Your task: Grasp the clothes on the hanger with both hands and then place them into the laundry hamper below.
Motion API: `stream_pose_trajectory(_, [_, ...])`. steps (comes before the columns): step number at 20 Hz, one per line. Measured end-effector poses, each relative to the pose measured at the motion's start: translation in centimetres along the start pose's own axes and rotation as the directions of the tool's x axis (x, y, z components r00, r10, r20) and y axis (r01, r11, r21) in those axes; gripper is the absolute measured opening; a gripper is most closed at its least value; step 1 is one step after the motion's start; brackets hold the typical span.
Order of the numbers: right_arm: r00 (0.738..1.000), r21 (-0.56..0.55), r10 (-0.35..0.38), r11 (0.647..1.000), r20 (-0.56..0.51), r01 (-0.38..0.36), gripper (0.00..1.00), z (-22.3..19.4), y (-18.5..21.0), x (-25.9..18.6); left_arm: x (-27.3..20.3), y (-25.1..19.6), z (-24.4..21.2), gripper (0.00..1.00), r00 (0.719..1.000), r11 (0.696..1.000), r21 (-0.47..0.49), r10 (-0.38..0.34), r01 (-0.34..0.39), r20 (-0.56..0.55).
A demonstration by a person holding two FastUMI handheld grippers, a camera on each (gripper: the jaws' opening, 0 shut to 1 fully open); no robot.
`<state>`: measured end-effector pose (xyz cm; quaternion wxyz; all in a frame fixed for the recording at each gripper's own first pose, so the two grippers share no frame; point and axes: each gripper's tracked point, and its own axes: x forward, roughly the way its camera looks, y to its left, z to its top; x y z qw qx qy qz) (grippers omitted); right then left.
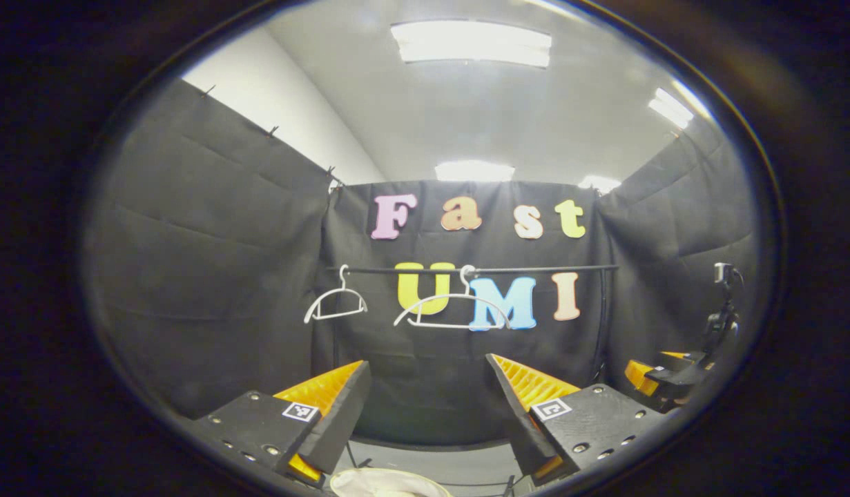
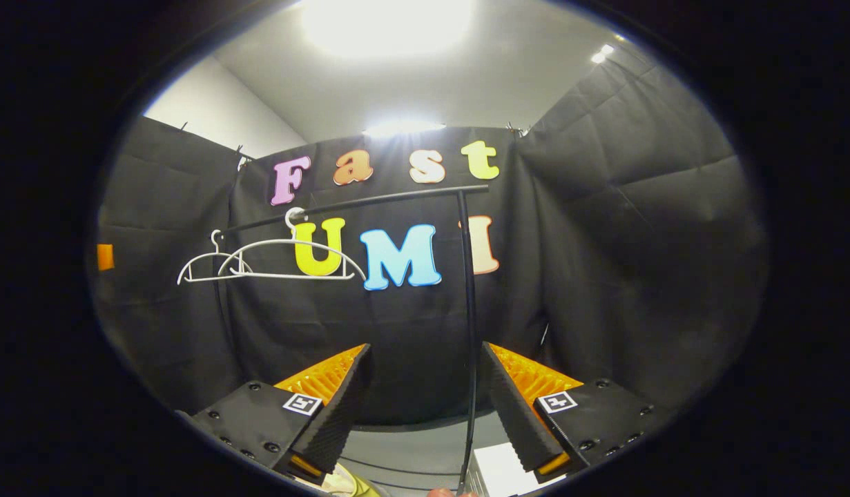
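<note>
With both hangers (image 1: 335,304) (image 1: 451,307) bare on the far rail (image 1: 535,269), seems done. Left hand-held gripper (image 1: 425,407) and right hand-held gripper (image 2: 425,400): gaping wide, holding nothing. Pale cloth (image 1: 387,482) near, below, presumably in hamper.

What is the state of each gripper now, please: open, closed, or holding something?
Left gripper: open, holding nothing.
Right gripper: open, holding nothing; the rack's upright post shows between its fingers, farther off.

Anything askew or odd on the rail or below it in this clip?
Nothing damaged. Both hangers on the rail are bare, with no clothes on them. Pale fabric lies low between the open left gripper fingers. The right gripper is open too.
</note>
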<state>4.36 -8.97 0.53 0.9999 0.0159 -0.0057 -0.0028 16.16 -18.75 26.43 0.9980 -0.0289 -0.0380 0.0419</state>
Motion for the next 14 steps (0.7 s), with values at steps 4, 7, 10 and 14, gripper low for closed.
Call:
stream_pose_trajectory(4, [0.999,0.037,-0.014,0.999,-0.049,0.016,0.98,-1.6,0.7,0.1,-1.5,4.5,-1.2,0.95,0.994,0.995,0.004,0.103,-0.103,0.025])
stream_pose_trajectory(7, [0.995,0.031,0.017,0.999,-0.102,-0.014,0.98,-3.2,2.6,0.3,-1.5,5.9,-3.2,0.96,0.991,0.990,0.043,0.136,-0.135,-0.011])
stream_pose_trajectory(10, [0.996,0.025,0.038,0.999,-0.075,-0.036,0.98,-2.4,4.3,0.5,-0.8,5.7,-4.3,0.96,0.995,0.995,0.029,0.098,-0.097,-0.032])
stream_pose_trajectory(14, [0.997,0.031,0.044,0.999,-0.059,-0.043,0.98,-2.3,6.3,-0.1,-0.7,5.8,-5.3,0.96,0.999,1.000,0.005,0.029,-0.029,-0.031])
